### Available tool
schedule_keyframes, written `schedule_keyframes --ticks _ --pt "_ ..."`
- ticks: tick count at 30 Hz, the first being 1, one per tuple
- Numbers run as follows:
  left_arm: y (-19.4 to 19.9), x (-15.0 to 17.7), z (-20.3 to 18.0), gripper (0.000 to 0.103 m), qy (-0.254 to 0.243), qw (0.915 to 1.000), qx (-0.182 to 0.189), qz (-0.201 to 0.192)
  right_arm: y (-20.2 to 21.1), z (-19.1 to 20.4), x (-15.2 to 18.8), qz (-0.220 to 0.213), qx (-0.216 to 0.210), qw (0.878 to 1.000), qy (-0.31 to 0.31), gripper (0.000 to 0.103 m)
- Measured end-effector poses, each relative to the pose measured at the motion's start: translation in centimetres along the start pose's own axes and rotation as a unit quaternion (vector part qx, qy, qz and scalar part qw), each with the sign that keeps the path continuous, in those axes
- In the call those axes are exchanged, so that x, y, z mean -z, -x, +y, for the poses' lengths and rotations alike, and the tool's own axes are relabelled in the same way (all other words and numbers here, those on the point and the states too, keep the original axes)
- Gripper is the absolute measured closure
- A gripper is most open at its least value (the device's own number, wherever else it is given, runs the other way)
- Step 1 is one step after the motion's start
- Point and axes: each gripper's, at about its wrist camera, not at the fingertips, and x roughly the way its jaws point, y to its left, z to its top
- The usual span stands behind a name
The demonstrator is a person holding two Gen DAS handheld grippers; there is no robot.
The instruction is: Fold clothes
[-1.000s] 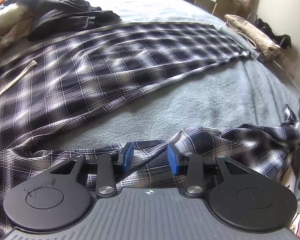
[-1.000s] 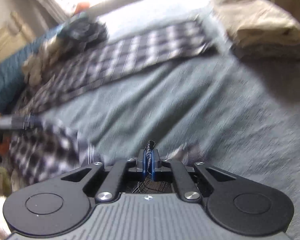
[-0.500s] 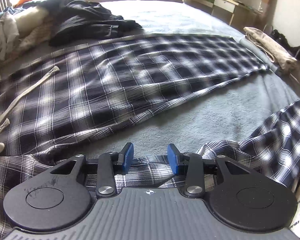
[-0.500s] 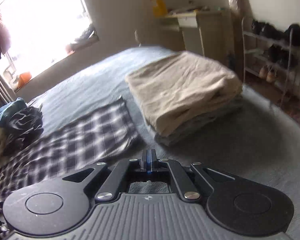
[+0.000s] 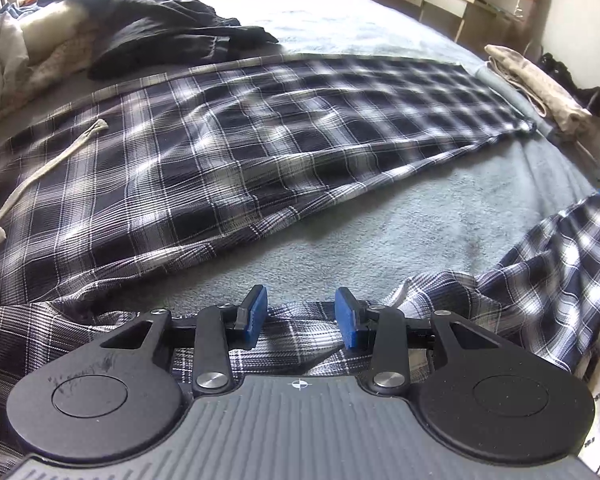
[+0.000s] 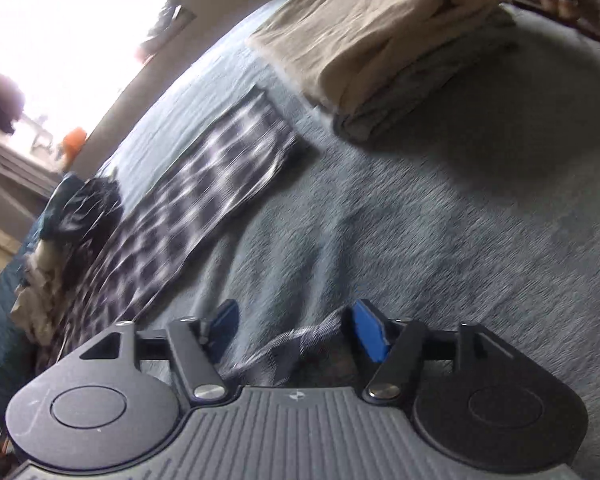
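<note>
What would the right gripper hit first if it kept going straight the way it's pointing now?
Most likely the plaid fabric lying loose between the open jaws of the right gripper, then the grey bedspread just beyond it. Blur makes the depth uncertain.

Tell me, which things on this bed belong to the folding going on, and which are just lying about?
In the job:
- dark blue and white plaid cloth trousers
- left gripper
- right gripper, jaws just opened, plaid hem loose between them

Lying about:
- folded beige cloth stack
- heap of black clothes
- grey bedspread
</note>
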Motion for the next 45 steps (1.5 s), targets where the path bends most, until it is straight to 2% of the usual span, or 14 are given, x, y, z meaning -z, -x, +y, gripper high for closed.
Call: schedule_keyframes --ticks 2,4,6,9,12,16,21,26,28,30,31,34,39,45 --pt "-0.1 -0.1 0.1 0.066 0.003 1.0 -0.004 0.001 -1.1 1.0 0.7 0.026 0.004 0.999 0.033 0.03" --pt "-0.3 -0.1 0.1 0.066 0.004 1.0 -0.007 0.002 -2.1 3.0 1.5 0.035 0.045 0.994 0.096 0.046" --pt "-0.4 0.0 0.1 0.066 0.003 0.9999 -0.013 0.004 -2.4 4.8 2.3 0.025 0.091 0.984 0.149 0.096" --pt "-0.5 0.2 0.2 0.066 0.002 0.9996 -0.028 0.008 -0.7 6.3 2.4 -0.02 0.11 0.982 0.155 0.099" --pt "-0.5 0.4 0.4 0.066 0.003 0.9992 -0.039 0.008 2.7 7.1 1.6 -0.084 0.122 0.98 0.135 0.1" --pt "-0.4 0.5 0.8 0.066 0.005 0.9988 -0.049 0.008 6.3 6.3 0.4 -0.138 0.149 0.974 0.1 0.1" --pt "-0.5 0.6 0.9 0.066 -0.003 0.9979 -0.064 0.004 6.5 5.5 -0.2 -0.154 0.16 0.971 0.084 0.1" --pt "-0.2 0.6 1.2 0.066 -0.005 0.9968 -0.08 -0.001 3.5 6.4 -1.6 -0.156 0.171 0.968 0.098 0.1" --pt "-0.2 0.6 1.5 0.066 -0.004 0.9963 -0.086 -0.002 1.7 5.9 -2.5 -0.145 0.193 0.966 0.088 0.091" --pt "0.1 0.7 1.7 0.066 -0.001 0.9958 -0.091 -0.003 0.4 4.5 -3.3 -0.127 0.217 0.966 0.057 0.07" --pt "0.2 0.8 1.8 0.066 0.0 0.9956 -0.093 -0.004 0.4 3.7 -3.4 -0.13 0.222 0.966 0.036 0.069" --pt "0.2 1.0 2.0 0.064 0.002 0.9954 -0.096 -0.004 3.0 1.1 -2.3 -0.143 0.192 0.97 -0.042 0.057" --pt "-0.5 0.8 2.0 0.063 0.0 0.9954 -0.096 -0.001 6.9 -2.3 2.2 -0.086 0.136 0.975 -0.15 0.056" --pt "-0.5 0.2 1.7 0.063 0.006 0.9958 -0.092 0.001 6.5 -5.4 8.6 -0.014 0.043 0.954 -0.296 0.055"
